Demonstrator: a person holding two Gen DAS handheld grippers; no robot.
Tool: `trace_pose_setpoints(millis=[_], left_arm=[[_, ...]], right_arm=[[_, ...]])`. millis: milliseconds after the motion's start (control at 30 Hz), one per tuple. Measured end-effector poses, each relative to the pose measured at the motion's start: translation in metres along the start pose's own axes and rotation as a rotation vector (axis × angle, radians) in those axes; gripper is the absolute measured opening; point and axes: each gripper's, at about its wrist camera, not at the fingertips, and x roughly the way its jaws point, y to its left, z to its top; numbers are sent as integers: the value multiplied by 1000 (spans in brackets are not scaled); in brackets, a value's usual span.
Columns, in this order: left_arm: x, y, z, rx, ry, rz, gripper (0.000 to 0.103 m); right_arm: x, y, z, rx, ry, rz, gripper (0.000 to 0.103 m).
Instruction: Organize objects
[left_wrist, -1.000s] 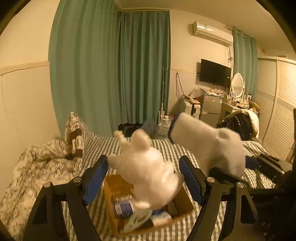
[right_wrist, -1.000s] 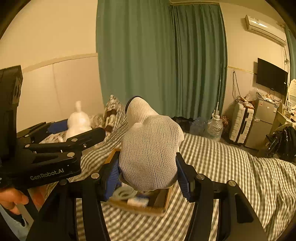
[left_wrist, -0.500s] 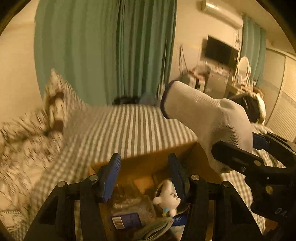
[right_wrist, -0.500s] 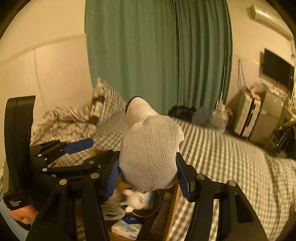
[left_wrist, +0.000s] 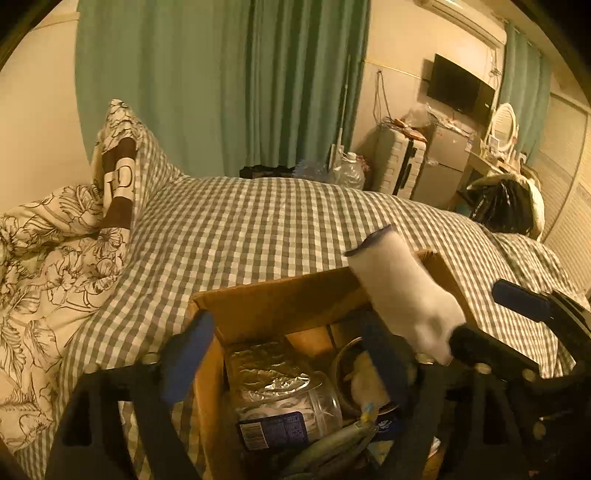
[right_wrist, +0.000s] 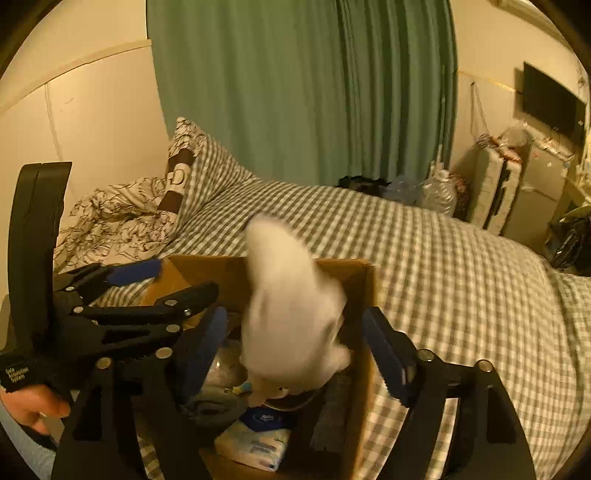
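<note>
A brown cardboard box sits on the checked bed. It holds a clear jar, a small white plush toy in a bowl, and a tissue pack. My left gripper is open and empty over the box. My right gripper is open. A white knit glove hangs blurred between its fingers, apart from both pads, above the box. The right gripper's fingers show at the right of the left wrist view.
The grey checked bedspread stretches beyond the box. A floral duvet and pillow lie at the left by the wall. Green curtains, a suitcase, a fridge and a wall TV stand past the bed's far end.
The left gripper let the white plush toy fall into the box and lowered over it. The right gripper opened; the glove has slipped from its pads and drops toward the box.
</note>
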Motion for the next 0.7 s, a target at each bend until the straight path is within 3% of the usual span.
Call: trace_pose_setpoints(millis=[100,300,367,433,567,700], left_arm=[[-2,0,1,-6,-2,7,94],[-9,-8,5,7,-17,17,96],[-20,-14,4,19,-40,26,103],[-31,-17,3,22,-53,38,103],[-64,-26,1,26,-84,55,103],[-110,-33,2,12,-165,98,103]], right_arm=[[-16,-2,1,9,-26,10,94],[-33,-10,4,14,-52,-47,95],[-37,-14,6,32,-53,-47,95],[-46,-17,9,44,-63,-50,95],[-77,-19,17,44,-110,-49,103],[-117,-14,25,24,-178,-56,103]])
